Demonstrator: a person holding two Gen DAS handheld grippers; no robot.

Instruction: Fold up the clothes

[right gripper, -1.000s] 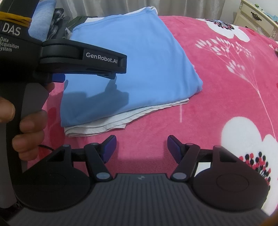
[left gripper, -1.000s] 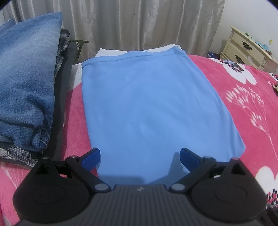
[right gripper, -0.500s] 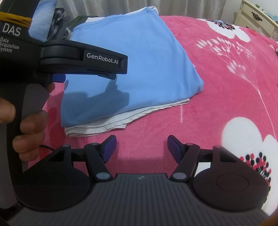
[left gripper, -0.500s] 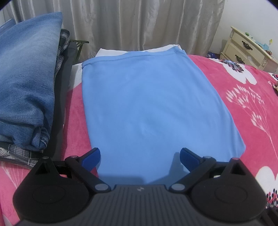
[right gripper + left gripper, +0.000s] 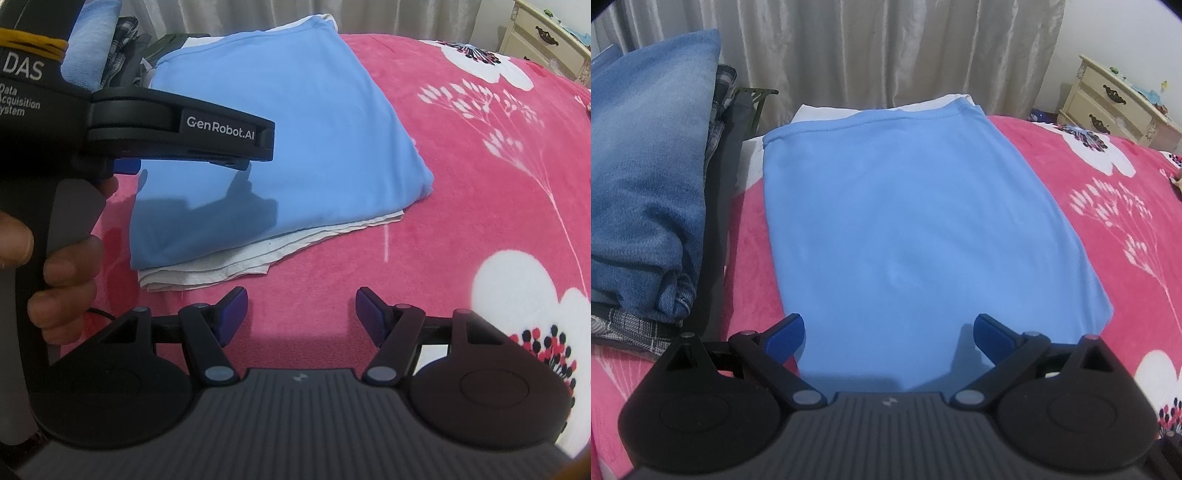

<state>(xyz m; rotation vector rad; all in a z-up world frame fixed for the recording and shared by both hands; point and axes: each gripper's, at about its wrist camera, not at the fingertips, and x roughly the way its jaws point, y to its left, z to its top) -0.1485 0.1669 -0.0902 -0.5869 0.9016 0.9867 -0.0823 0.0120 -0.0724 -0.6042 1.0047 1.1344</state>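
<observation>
A pink floral bed blanket (image 5: pixel 1126 206) carries the folded blue garment (image 5: pixel 916 221); grey curtains (image 5: pixel 886 48) hang behind. Both grippers' jaws gape, empty.

White garment (image 5: pixel 236 258): mostly hidden under blue garment (image 5: pixel 280 122), edges showing; jeans stack (image 5: pixel 639 192), left of blue garment: cut by frame edge

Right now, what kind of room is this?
Most likely a bedroom: a pink floral blanket spread over what looks like a bed, a cream bedside dresser, and curtains behind.
</observation>
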